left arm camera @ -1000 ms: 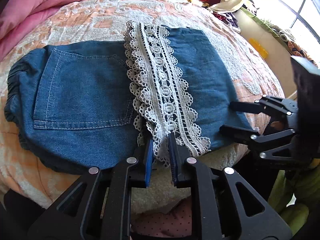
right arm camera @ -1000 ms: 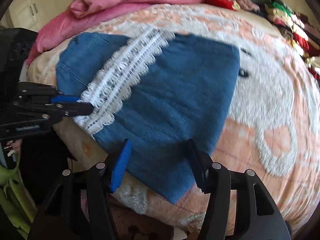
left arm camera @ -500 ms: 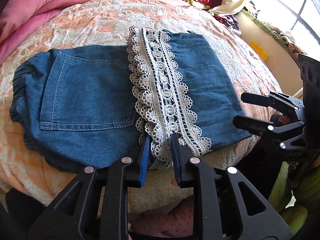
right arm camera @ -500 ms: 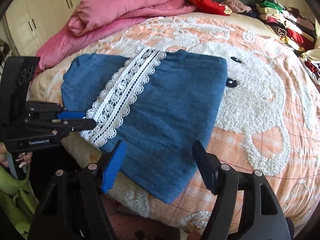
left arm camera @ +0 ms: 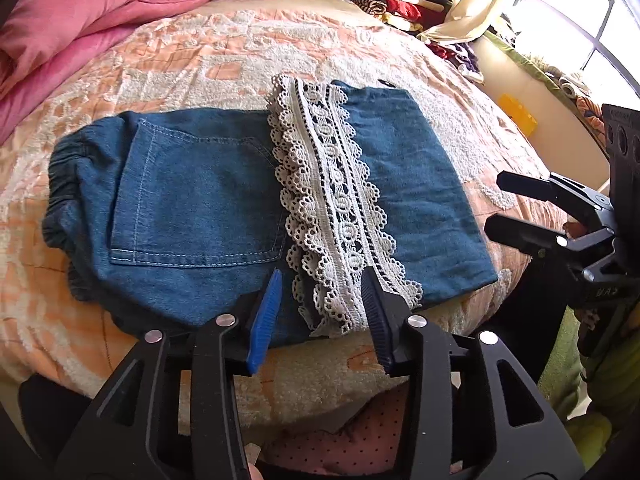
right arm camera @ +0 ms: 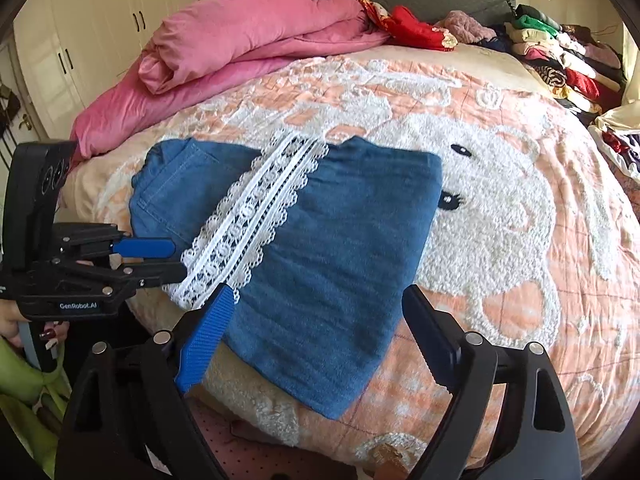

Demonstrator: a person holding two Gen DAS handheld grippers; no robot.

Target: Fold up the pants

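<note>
The denim pants (left arm camera: pixel 256 216) lie folded on the bed (right arm camera: pixel 520 240), near its front edge, with the white lace hem (left arm camera: pixel 340 216) laid across the middle of them.

Your left gripper (left arm camera: pixel 324 312) has just been opening: its fingers now stand narrowly apart on either side of the near end of the lace hem, and nothing looks pinched between them. Your right gripper (right arm camera: pixel 316 344) has also just been opening and stands wide, hovering clear above the near corner of the pants with only air between its fingers.

The main risk sits at the lace hem. It is openwork, so a ridged finger pad could snag a loop as you pull the left gripper away and drag the top layer askew. Lift straight off the lace hem, not sideways.

The near edge of the pants also lies close to the bed's front edge; a brush from either gripper could slide that corner over the edge and spoil the fold.
</note>
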